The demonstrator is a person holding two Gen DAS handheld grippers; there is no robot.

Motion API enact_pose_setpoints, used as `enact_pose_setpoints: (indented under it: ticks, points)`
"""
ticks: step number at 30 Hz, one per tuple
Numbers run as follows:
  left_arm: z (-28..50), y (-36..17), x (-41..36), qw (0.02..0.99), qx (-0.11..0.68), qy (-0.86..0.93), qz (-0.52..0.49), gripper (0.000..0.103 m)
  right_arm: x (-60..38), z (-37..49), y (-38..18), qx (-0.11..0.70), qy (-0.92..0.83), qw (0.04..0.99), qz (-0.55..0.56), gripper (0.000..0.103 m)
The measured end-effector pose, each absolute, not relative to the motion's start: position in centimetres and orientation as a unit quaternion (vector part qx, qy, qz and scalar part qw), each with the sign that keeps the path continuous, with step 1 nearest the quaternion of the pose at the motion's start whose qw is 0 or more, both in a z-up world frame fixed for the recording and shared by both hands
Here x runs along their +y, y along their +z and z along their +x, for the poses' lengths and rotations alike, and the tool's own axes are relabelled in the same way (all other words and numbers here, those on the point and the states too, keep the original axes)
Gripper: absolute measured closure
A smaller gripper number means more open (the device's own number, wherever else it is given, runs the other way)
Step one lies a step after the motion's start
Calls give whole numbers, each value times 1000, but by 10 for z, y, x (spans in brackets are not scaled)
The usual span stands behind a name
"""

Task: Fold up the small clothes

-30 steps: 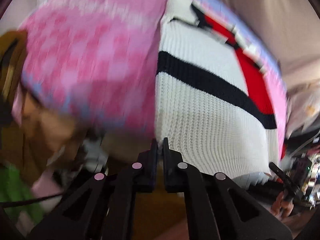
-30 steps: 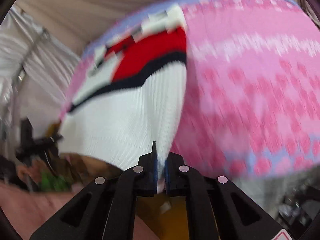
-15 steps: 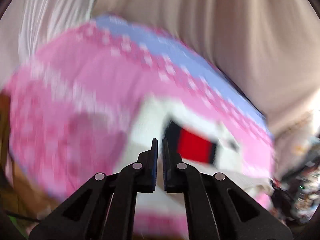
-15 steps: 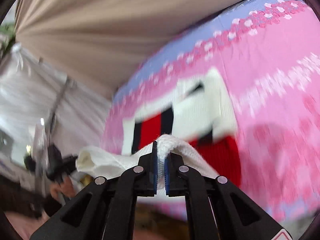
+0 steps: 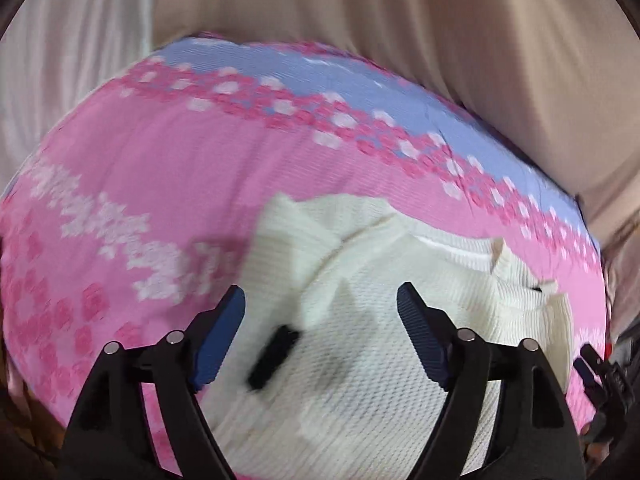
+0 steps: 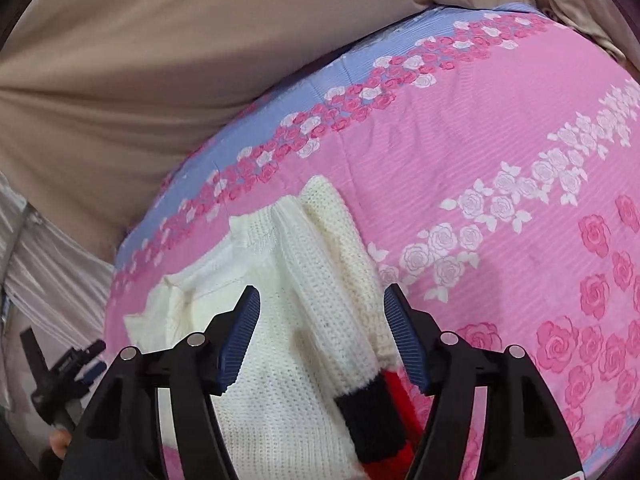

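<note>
Knitwear is lying folded on the pink rose-patterned bedspread [image 6: 500, 128]: a white sweater [image 5: 360, 320] with a black-and-red cuff at its near right. Both grippers are hovering over it, left gripper [image 5: 320, 320] and right gripper [image 6: 322, 320], fingers spreading wide, cloth beneath them but not pinched. Beige fabric [image 6: 160, 60] is hanging beyond.

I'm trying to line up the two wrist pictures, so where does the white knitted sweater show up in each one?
Left wrist: the white knitted sweater fills the lower centre and right, under the opening left gripper.
Right wrist: the sweater lies lower left of centre, beneath the opening right gripper.
Shared landmark: the pink rose-print cover with its blue border.
</note>
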State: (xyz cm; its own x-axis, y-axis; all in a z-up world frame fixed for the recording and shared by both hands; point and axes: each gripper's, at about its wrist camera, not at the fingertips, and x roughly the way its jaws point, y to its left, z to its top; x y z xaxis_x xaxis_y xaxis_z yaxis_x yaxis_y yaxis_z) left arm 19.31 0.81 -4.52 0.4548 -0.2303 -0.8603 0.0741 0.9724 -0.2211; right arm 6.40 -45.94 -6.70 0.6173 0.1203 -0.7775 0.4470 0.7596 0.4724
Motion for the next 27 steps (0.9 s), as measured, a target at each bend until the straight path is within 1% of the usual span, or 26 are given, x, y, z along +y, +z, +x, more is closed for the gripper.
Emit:
enact_pose_setpoints:
  ticks: [3,4,5,6,7,8,9,10,13,14,16,18,20,21,22,23,24,25,26,27]
  points:
    - [221,-75,-18,822,558,-99,-48,28,-451,89,-74,447,-91,838,301,38]
    - [226,-83,-23,815,570,-96,-42,39,-448,99,-78,455,-88,837,289,38]
    - [229,-91,-26,807,582,-94,-40,64,-445,107,-83,466,-89,836,275,38]
    - [232,-96,-26,800,591,-94,-45,79,-443,111,-86,474,-87,835,265,39]
    - [231,-95,-19,797,592,-95,-74,93,-442,117,-93,484,-83,833,254,46]
    - [228,-90,-12,799,585,-96,-101,94,-441,119,-95,495,-82,830,245,74]
    - [222,-79,-2,806,570,-95,-127,95,-440,117,-93,503,-82,826,241,93]
    - [212,-59,11,818,546,-97,-150,95,-440,111,-84,493,-67,830,252,93]
    - [194,-16,39,842,499,-95,-180,95,-441,83,-28,415,-7,862,290,94]
    - [195,-12,43,844,496,-89,-182,95,-440,78,-10,392,11,872,293,94]
    - [207,-17,49,842,503,-71,-185,95,-442,85,7,371,18,884,283,94]
    - [228,-45,45,836,523,-39,-164,96,-451,110,-8,387,9,876,289,94]
    - [245,-82,39,816,561,-19,-141,96,-461,138,-47,433,-29,858,274,94]
    - [249,-99,35,808,574,-12,-130,95,-469,153,-82,475,-58,834,276,96]
    - [248,-102,33,814,567,-12,-123,93,-478,160,-111,509,-76,804,297,96]
    - [245,-98,29,824,556,-13,-105,92,-488,157,-124,497,-70,796,339,98]
    - [243,-94,27,824,558,-19,-98,91,-495,153,-122,484,-76,794,360,95]
    - [239,-88,28,823,559,-23,-99,85,-499,147,-113,472,-90,794,373,91]
    - [233,-78,31,825,555,-25,-106,79,-499,139,-97,458,-104,804,365,85]
    - [225,-66,35,830,547,-17,-110,74,-496,132,-82,446,-116,817,347,84]
